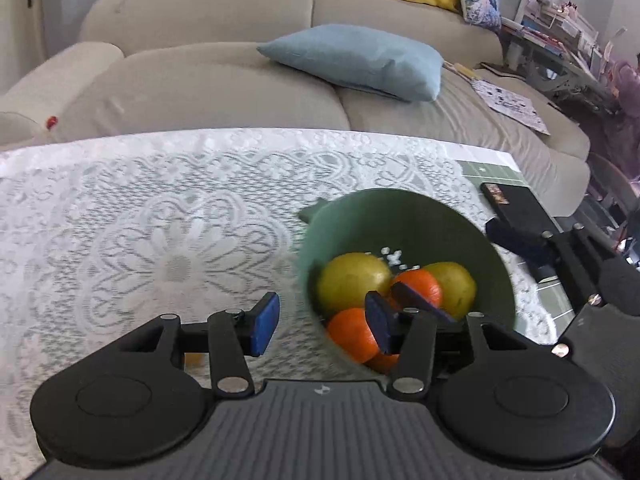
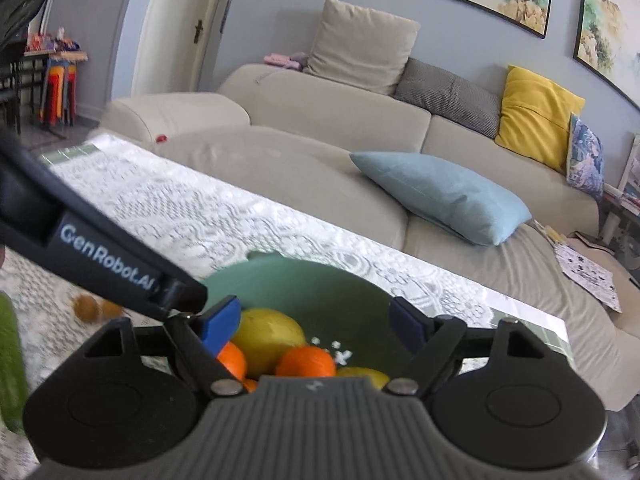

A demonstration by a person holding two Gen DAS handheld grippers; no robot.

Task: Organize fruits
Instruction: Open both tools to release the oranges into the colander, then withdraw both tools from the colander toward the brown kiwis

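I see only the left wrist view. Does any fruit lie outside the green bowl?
Observer: Yes. The right wrist view shows two small brownish fruits, maybe kiwis, on the lace tablecloth beside the bowl.
Operator: Does the right gripper hold something?
Observer: No. The right gripper is open above the bowl, and nothing is between its pads.
Operator: Is anything else near those fruits?
Observer: A green thing shows at the left edge of that view. It is too blurred to name.
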